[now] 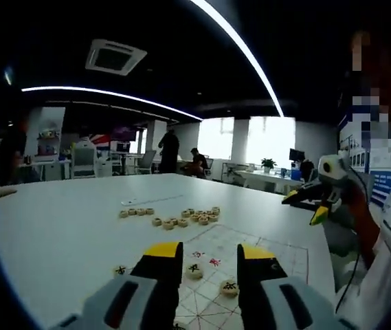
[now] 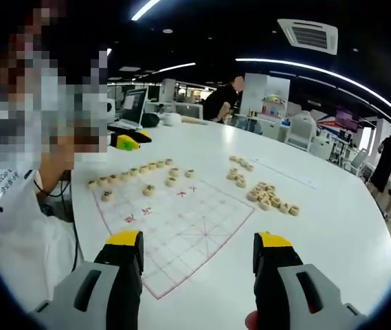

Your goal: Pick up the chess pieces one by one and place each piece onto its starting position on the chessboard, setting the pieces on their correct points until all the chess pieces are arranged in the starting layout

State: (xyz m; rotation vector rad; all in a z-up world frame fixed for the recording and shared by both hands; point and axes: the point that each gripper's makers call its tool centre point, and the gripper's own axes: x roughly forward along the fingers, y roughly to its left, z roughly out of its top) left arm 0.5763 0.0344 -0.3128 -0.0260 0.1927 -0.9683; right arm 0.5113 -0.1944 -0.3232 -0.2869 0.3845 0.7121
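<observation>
An open office with strip lights and a ceiling air vent [image 2: 310,34] surrounds a broad white table [image 1: 58,227], whose top lies bare on either side of the printed chessboard [image 2: 181,220]. In the left gripper view, the left gripper [image 1: 209,260] hangs low over the board with its yellow-tipped jaws spread wide and nothing between them; three wooden chess pieces [image 1: 194,271] sit just ahead of the jaws, and a loose pile of pieces [image 1: 192,217] lies farther ahead, off the board. The other gripper [image 1: 317,198] shows at that view's right, held clear above the table edge. In the right gripper view, the right gripper [image 2: 198,251] also stands wide and empty above the board's near edge; a row of pieces [image 2: 130,175] lines the board's far left edge beside a person's white sleeve [image 2: 16,227], and scattered pieces [image 2: 267,196] lie ahead to the right.
</observation>
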